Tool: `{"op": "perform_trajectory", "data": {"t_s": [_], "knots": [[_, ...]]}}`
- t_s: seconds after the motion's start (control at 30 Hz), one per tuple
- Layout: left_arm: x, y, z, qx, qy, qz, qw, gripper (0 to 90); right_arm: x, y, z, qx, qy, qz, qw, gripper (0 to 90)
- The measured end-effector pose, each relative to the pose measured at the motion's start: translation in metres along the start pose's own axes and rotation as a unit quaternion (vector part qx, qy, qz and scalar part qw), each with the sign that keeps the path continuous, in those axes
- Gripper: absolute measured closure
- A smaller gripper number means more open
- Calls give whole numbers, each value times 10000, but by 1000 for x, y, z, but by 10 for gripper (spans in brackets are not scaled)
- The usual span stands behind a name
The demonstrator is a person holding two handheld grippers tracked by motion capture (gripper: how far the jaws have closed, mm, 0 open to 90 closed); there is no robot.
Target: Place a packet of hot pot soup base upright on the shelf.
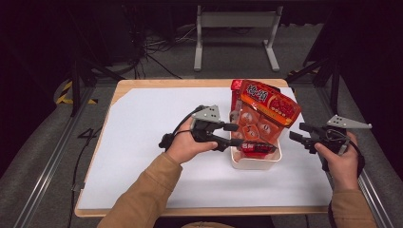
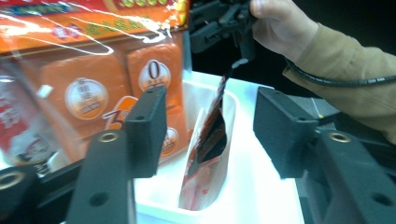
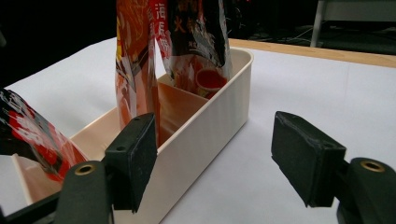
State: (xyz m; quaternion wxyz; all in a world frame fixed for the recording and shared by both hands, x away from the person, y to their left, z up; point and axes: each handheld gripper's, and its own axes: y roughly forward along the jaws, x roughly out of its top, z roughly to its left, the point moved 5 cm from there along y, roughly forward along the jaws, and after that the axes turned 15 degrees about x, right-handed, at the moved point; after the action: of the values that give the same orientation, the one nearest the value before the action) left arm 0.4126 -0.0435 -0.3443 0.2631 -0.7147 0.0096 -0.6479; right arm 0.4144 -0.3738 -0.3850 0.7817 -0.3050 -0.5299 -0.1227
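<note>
Stood on end in the near compartment of the cream plastic bin (image 1: 256, 162): small dark red foil packet (image 1: 256, 147), just beyond the left gripper (image 1: 234, 134), jaws spread, clear of it. Right gripper (image 1: 298, 131) gaped empty, beside the bin.

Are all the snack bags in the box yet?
Done: several bags stand in the white box, and a small dark packet sits at its near end. Now: the left gripper is open by that packet, the right gripper open beside the box. No bags lie loose on the table.
</note>
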Motion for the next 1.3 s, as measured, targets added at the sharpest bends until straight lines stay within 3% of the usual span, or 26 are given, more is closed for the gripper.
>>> {"op": "perform_trajectory", "data": {"t_s": [0.27,0.53,0.77,1.03,1.13,1.3], "knots": [[-3,-40,12,542,-108,-35,9985,371,3,3,3,82,-18,33,10000,332],[-13,-77,24,1060,-203,-78,9941,303,1,7,4,89,-120,125,9998,286],[-30,-105,35,1533,-260,-3,9878,233,0,8,5,43,-258,212,9994,241],[-52,-127,43,1822,-401,100,9824,181,-3,9,5,-30,-352,329,9988,201],[-67,-136,48,2013,-428,174,9784,159,-4,10,4,-74,-384,384,9985,197],[-85,-145,56,2203,-653,110,9732,133,-7,12,4,-80,-453,405,9981,193]]}}
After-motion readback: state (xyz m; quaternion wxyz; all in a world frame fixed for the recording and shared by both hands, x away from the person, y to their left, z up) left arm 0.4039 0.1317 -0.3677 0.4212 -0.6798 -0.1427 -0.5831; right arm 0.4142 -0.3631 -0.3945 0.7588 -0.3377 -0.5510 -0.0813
